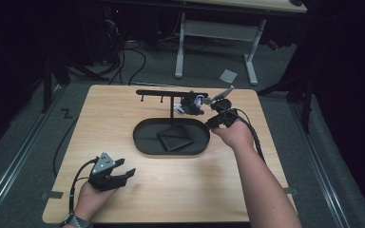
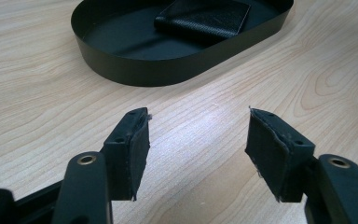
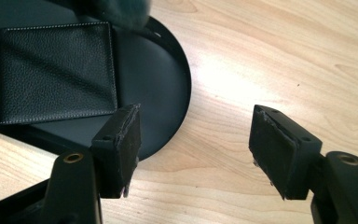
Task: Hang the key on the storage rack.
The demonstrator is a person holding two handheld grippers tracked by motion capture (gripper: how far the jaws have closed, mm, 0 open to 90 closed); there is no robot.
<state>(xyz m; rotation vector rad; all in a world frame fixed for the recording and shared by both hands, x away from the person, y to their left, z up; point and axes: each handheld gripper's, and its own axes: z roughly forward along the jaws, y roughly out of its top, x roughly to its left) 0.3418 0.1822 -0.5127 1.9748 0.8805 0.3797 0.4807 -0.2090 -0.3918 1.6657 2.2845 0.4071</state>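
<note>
A black oval tray (image 1: 142, 142) sits mid-table with a black leather wallet (image 1: 175, 138) lying flat inside it. Behind it stands a black rack (image 1: 166, 92) with small hooks, and a dark bundle with blue and white bits (image 1: 191, 104) hangs near its right end. My right gripper (image 1: 217, 118) hovers over the tray's right end, open and holding nothing; in its own view the open right gripper (image 3: 196, 112) straddles the tray rim (image 3: 184, 79), with the wallet (image 3: 56, 70) off to the left. My left gripper (image 1: 127, 168) rests low at the front left, open, facing the tray (image 2: 135, 70) and wallet (image 2: 205, 18).
Bare wooden tabletop (image 1: 185, 180) surrounds the tray, widest at the front. Beyond the table's far edge is a grey floor with cables and the white legs of another desk (image 1: 218, 33). A cable (image 1: 254, 135) trails from the right gripper along the forearm.
</note>
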